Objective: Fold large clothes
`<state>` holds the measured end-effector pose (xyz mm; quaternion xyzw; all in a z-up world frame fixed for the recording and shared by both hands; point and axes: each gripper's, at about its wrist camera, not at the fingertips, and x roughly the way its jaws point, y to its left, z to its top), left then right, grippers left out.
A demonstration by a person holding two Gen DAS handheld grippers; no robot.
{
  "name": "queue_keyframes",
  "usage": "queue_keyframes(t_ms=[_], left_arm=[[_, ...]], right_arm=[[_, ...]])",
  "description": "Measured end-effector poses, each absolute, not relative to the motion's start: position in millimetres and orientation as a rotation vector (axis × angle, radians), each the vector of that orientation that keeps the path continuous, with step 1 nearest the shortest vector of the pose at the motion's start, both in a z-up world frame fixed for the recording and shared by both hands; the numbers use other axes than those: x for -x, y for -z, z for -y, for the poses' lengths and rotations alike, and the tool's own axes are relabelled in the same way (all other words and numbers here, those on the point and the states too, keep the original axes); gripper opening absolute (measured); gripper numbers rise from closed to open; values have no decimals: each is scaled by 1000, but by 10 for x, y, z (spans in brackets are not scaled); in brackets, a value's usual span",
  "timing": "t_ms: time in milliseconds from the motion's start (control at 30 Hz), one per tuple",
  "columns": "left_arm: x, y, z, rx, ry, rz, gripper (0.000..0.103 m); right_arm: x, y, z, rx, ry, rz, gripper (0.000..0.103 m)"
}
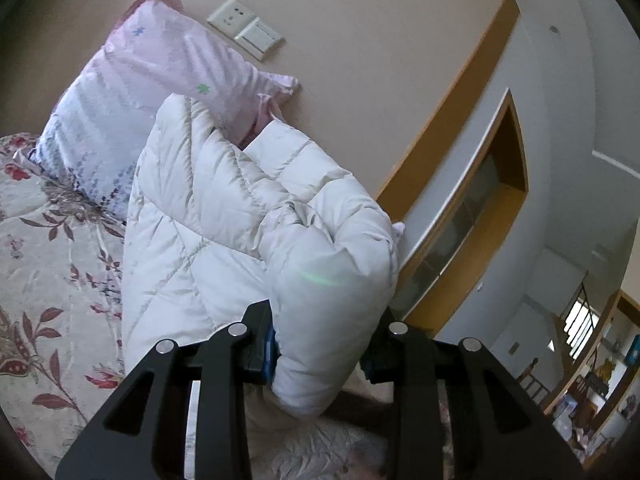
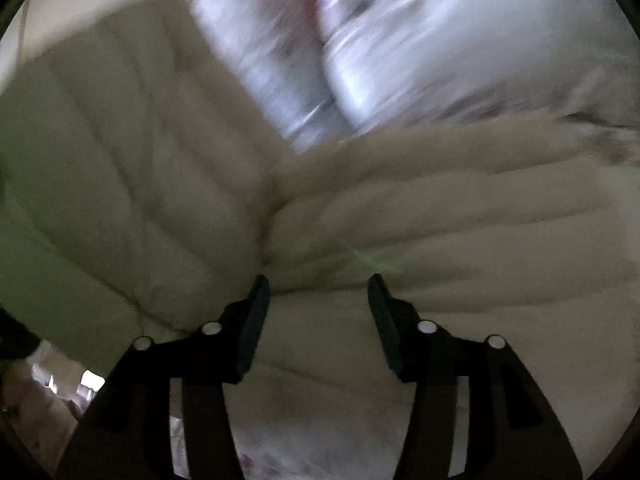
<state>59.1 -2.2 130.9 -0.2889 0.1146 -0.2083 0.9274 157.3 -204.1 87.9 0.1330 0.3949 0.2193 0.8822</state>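
A white quilted down jacket point(image 1: 208, 216) lies on a floral bedspread point(image 1: 44, 264). My left gripper point(image 1: 320, 344) is shut on a thick puffy fold of the jacket and holds it lifted off the bed. In the blurred right wrist view the same jacket point(image 2: 160, 184) fills the frame, cream in dim light. My right gripper point(image 2: 318, 292) has its jaws apart with jacket fabric bulging between them; the fingers point(image 2: 256, 320) touch the padding at their tips.
A pink and white patterned pillow point(image 1: 152, 92) leans against the beige wall point(image 1: 360, 40) behind the jacket, also blurred in the right wrist view point(image 2: 400, 48). A wall socket panel point(image 1: 246, 28) sits above. A wood-framed opening point(image 1: 480, 208) is at the right.
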Motion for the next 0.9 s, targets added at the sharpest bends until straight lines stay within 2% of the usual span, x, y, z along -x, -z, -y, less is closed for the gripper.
queue_keyframes(t_ms=[133, 300, 400, 467, 533, 900], left_arm=[[-627, -1300, 144, 571, 451, -253, 31], [-656, -1271, 337, 544, 498, -289, 31], [-687, -1255, 485, 520, 535, -320, 31], [-720, -1223, 599, 504, 566, -347, 31], [-763, -1175, 729, 489, 601, -382, 31], [-909, -769, 1422, 352, 719, -588, 31]], right_arm=[[-1519, -924, 2742, -356, -254, -783, 57], [-1683, -591, 3240, -521, -203, -895, 56], [-1771, -474, 3226, -519, -213, -928, 39], [-1797, -451, 3213, -537, -239, -928, 24], [-1863, -416, 3201, -556, -270, -935, 20], [-1996, -341, 3197, -548, -289, -950, 22]])
